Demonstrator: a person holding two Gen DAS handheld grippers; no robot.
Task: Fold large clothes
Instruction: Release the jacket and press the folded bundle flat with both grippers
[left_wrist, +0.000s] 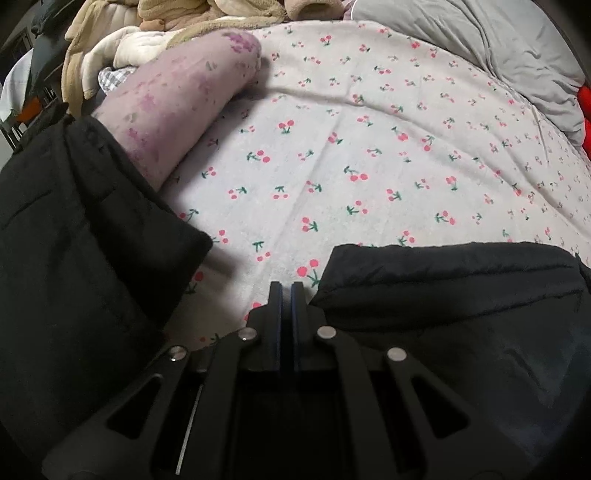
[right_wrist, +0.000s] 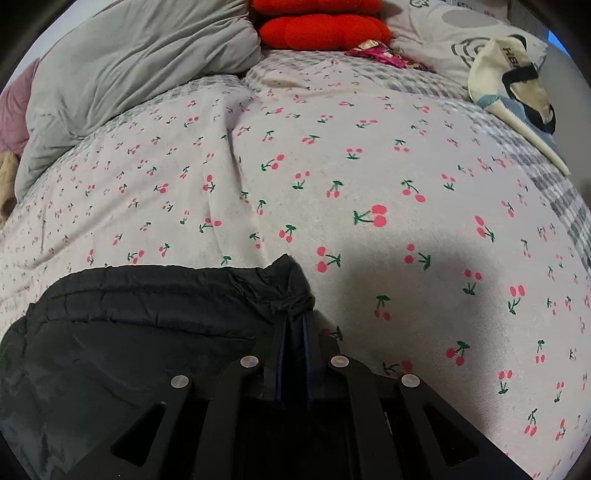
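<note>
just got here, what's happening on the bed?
A person with two handheld grippers is folding a black padded garment on the cherry-print bedspread. The right gripper pinches the garment's bunched corner. The left gripper is shut on nothing visible, with black fabric lying on either side of it.

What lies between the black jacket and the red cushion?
Only bare cherry sheet lies between the black jacket and the red cushion, in the right wrist view.

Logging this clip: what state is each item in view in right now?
Black jacket: partly folded on the bed.
Left hand-held gripper: shut, empty.
Right hand-held gripper: shut on jacket corner.
Cherry-print sheet: spread, wrinkled.
Grey duvet: bunched up.
</note>
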